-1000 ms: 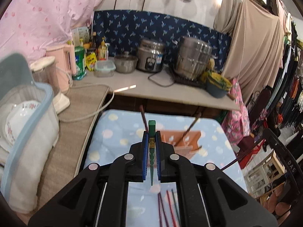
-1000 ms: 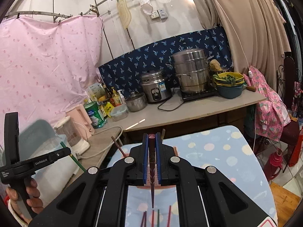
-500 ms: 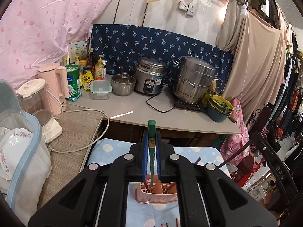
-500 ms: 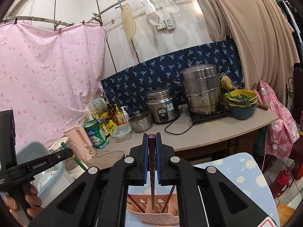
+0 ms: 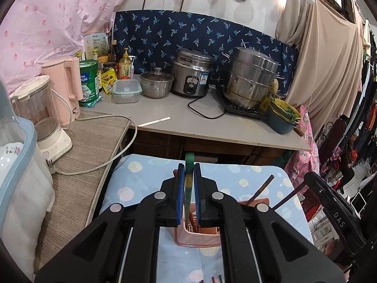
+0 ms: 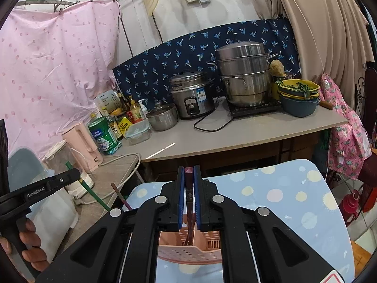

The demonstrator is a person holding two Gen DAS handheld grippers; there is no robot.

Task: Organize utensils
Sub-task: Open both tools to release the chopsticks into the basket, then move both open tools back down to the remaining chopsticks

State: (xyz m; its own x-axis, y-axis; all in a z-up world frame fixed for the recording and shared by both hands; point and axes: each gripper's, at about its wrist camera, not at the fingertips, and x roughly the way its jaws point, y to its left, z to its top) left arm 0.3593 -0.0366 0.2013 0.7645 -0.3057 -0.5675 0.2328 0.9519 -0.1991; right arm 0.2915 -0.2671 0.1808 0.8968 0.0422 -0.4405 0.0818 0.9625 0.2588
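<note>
My left gripper [image 5: 187, 172] is shut on a green chopstick [image 5: 188, 186], held upright with its lower end inside the pink utensil basket [image 5: 198, 238]. My right gripper [image 6: 188, 176] is shut on a dark reddish chopstick [image 6: 189, 195] that points down into the same pink basket [image 6: 188, 252]. Brown chopsticks [image 5: 260, 189] lean out of the basket on the right. The left gripper with its green chopstick [image 6: 93, 194] also shows at the left of the right wrist view. A few more chopsticks [image 5: 213, 279] lie on the table near the bottom edge.
The basket stands on a table with a blue dotted cloth [image 5: 235, 172]. Behind is a counter [image 5: 200, 122] with a rice cooker [image 5: 192, 76], steamer pots [image 5: 251, 77], bowls and bottles. A blender [image 5: 40, 115], a kettle and a covered dish bin [image 5: 14, 165] stand left.
Both grippers have come down and tilted toward the table, so the basket sits closer under the fingers. Both chopsticks now reach into the basket. Both grips stay shut.
</note>
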